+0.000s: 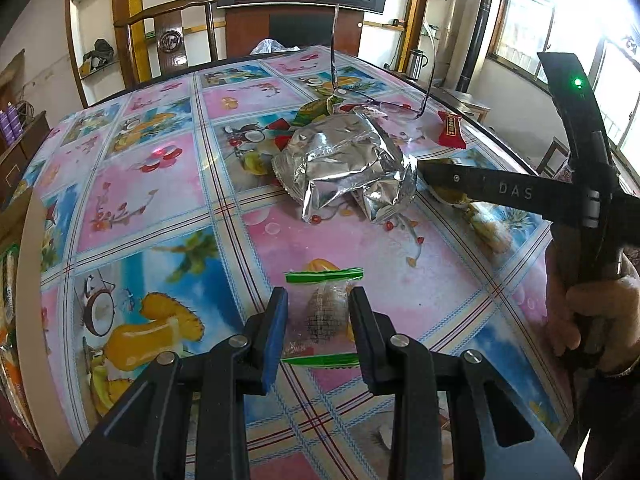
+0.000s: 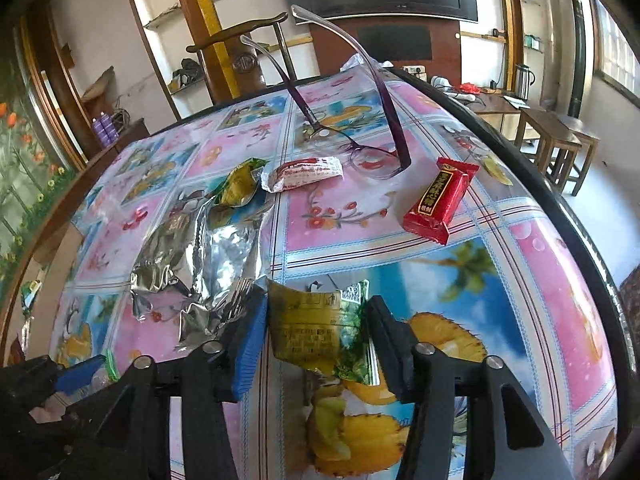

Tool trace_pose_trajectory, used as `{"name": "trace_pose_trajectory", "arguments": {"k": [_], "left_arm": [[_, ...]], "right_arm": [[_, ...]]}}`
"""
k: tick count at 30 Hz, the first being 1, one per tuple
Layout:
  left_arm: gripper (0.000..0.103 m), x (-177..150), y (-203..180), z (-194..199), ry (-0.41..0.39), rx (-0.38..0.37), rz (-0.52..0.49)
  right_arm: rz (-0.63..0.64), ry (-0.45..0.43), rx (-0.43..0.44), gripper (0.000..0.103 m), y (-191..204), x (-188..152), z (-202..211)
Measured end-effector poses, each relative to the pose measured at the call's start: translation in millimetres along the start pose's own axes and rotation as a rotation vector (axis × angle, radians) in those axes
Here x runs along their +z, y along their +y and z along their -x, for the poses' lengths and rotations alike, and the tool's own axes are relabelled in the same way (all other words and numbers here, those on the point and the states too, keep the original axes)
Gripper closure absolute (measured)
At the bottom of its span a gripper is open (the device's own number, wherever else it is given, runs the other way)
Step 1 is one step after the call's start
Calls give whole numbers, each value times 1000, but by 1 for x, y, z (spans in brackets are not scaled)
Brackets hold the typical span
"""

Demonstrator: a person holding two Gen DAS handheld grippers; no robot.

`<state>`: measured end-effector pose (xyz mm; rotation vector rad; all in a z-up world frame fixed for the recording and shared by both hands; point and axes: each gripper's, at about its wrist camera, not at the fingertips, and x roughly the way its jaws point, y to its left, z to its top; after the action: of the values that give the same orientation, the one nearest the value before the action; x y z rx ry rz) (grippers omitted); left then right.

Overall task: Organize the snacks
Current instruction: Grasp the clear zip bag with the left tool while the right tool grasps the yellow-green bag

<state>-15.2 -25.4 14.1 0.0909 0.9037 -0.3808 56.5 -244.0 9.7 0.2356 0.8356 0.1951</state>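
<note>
Both tongs clamp packets: left (image 1: 318, 316) clear-wrapped, right (image 2: 316, 332) yellow-green (table edge near).

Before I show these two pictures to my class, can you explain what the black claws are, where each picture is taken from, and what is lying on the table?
There is no robot. A person holds a hand-held claw in each hand, with a wide-angle camera looking along its two fingers.

One picture is the left claw's view. A small clear packet with green edges sits between its fingers. At the right you see the person's hand.

The other is the right claw's view, with a yellow-green snack packet between its fingers.

On the flowery tablecloth lie a crumpled silver foil bag, a red snack bar, a red-and-white packet and a pair of glasses.
</note>
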Motion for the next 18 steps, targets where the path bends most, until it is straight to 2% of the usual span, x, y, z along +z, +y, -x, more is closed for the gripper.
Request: {"name": "trace_pose_trajectory", "arguments": {"k": [4, 12, 18], "left_arm": [[73, 0, 0, -1, 0, 0, -2], [73, 0, 0, 0, -2, -3, 0], [73, 2, 1, 1, -10, -9, 3]], "right_arm": [[48, 11, -21, 56, 12, -3, 1], [174, 31, -161, 59, 40, -12, 0], [254, -8, -279, 60, 58, -18, 6]]}}
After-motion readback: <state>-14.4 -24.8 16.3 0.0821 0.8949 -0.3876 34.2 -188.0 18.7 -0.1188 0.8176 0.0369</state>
